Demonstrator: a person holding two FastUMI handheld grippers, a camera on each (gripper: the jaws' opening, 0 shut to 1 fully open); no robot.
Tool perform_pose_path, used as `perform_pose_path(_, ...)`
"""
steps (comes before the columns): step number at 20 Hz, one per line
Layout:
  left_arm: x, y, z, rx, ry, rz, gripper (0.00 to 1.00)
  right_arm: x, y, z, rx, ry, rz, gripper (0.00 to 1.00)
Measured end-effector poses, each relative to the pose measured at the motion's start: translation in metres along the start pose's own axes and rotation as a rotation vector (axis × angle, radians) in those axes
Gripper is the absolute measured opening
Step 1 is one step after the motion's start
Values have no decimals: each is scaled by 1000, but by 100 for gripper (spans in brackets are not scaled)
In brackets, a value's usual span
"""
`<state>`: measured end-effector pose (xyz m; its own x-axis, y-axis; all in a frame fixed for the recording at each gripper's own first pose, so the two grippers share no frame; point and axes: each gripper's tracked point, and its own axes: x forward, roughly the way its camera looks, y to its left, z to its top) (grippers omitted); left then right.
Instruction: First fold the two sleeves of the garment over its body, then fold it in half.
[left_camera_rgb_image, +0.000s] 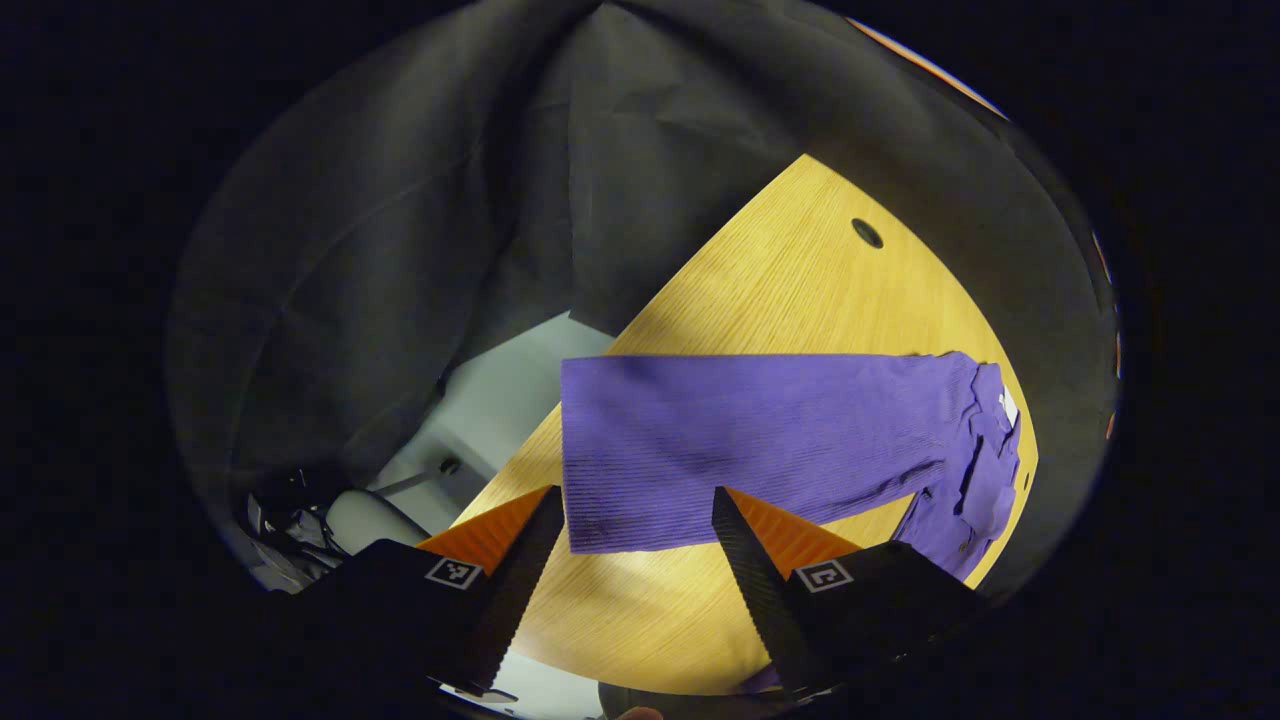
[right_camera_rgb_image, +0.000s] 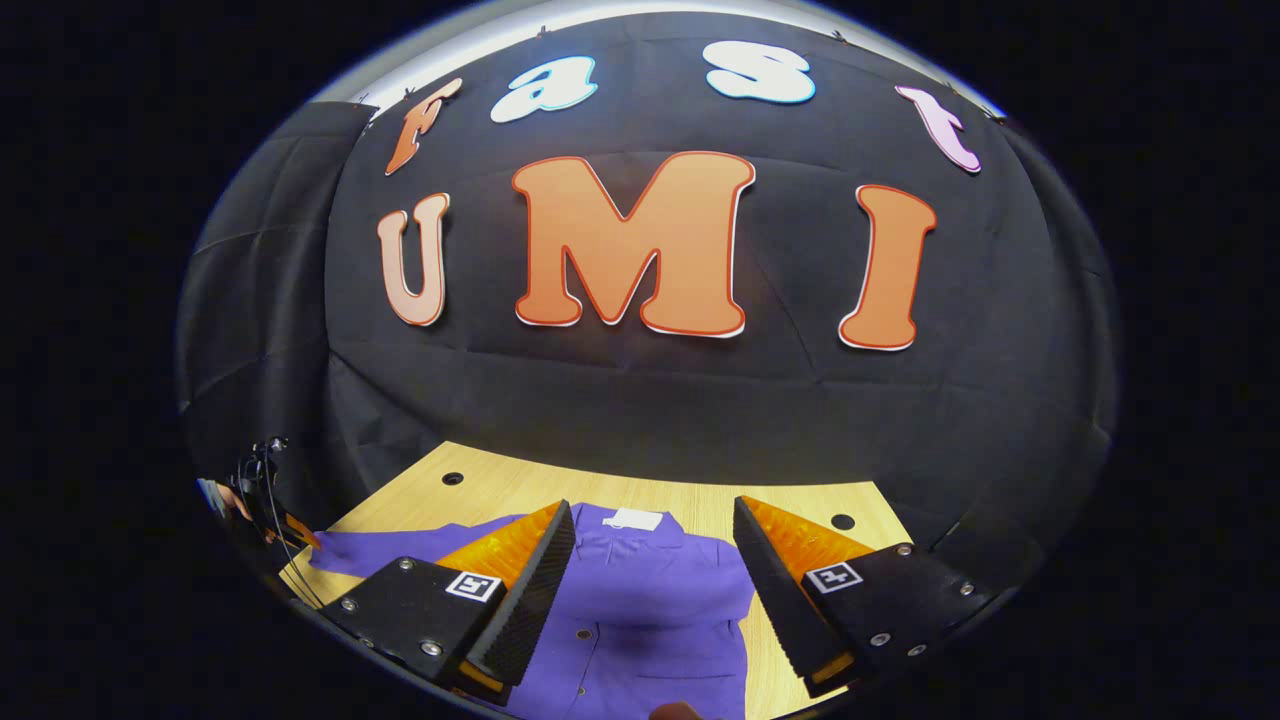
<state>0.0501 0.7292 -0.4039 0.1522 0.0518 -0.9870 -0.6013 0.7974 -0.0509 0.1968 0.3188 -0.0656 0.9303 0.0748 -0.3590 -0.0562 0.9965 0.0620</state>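
Note:
A purple ribbed garment lies flat on the wooden table. In the left gripper view one long sleeve (left_camera_rgb_image: 740, 440) stretches toward me, with the body (left_camera_rgb_image: 975, 470) bunched at the right. My left gripper (left_camera_rgb_image: 638, 522) hangs open just above the sleeve's cuff end, nothing between its fingers. In the right gripper view the garment's body (right_camera_rgb_image: 650, 610) with collar and white label (right_camera_rgb_image: 632, 519) lies below my right gripper (right_camera_rgb_image: 654, 540), which is open and holds nothing. Its sleeve (right_camera_rgb_image: 400, 545) runs off to the left.
The wooden table (left_camera_rgb_image: 800, 280) has small round holes (left_camera_rgb_image: 866, 232) near its far corners. Its left edge drops to a grey floor (left_camera_rgb_image: 490, 400) with cables and dark gear (left_camera_rgb_image: 290, 520). Black cloth walls (right_camera_rgb_image: 640, 400) close in behind the table.

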Motion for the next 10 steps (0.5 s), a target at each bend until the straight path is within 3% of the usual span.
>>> perform_pose_path(5,30,3,5,-11,83,24,93,-17,-1,-13,-49,21,-41,95)
perform_pose_path(7,34,11,6,-6,98,66,89,-25,-1,-14,-63,22,-52,95)
perform_pose_path(10,39,19,7,6,117,121,71,-35,-5,-21,-51,28,-62,95)
